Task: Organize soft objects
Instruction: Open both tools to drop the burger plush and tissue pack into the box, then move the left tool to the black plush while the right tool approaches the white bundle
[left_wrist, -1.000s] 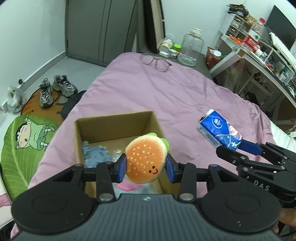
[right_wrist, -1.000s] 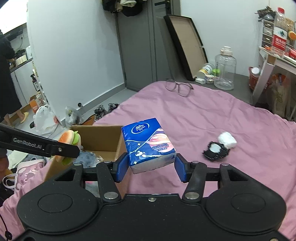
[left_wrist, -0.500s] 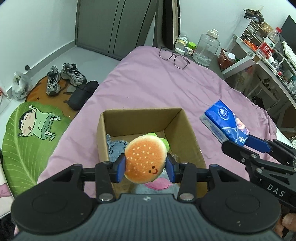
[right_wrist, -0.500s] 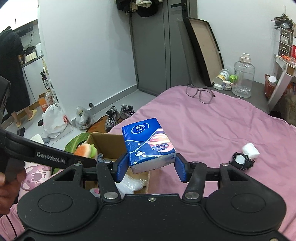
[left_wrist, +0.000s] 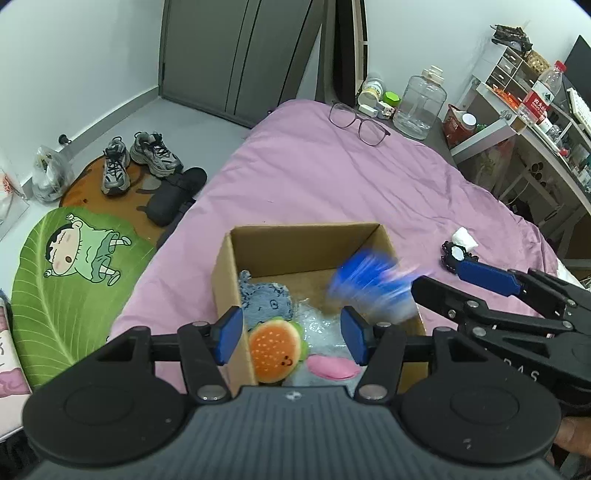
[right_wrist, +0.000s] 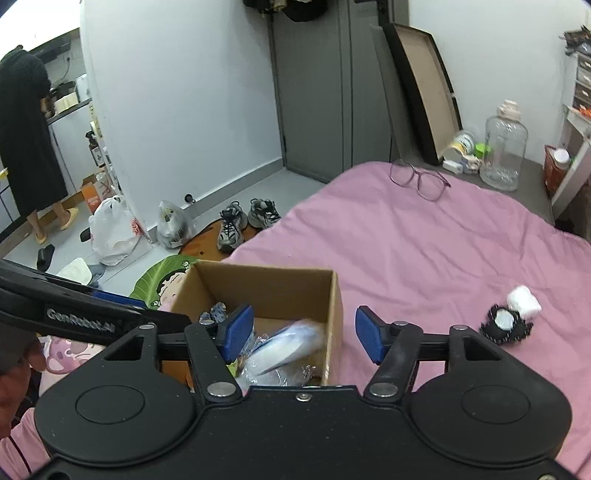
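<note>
An open cardboard box (left_wrist: 303, 240) (right_wrist: 266, 284) sits on the pink bed. My left gripper (left_wrist: 290, 334) is open above its near end. The burger plush (left_wrist: 275, 350) lies inside the box below it, beside a blue-grey plush (left_wrist: 264, 304) and a pink-and-white soft item (left_wrist: 330, 367). My right gripper (right_wrist: 303, 334) is open over the box's right side. The blue tissue pack (left_wrist: 369, 286) (right_wrist: 288, 347) is blurred, in mid-fall into the box.
A black-and-white small object with a white wad (right_wrist: 511, 314) (left_wrist: 458, 247) lies on the bed right of the box. Glasses (left_wrist: 358, 120) lie at the far end. Shoes (left_wrist: 140, 158) and a green mat (left_wrist: 74, 277) are on the floor left. A desk (left_wrist: 535, 122) stands right.
Both grippers have opened over the box. The burger plush has dropped into the box and the tissue pack has left my right gripper and is falling in.
</note>
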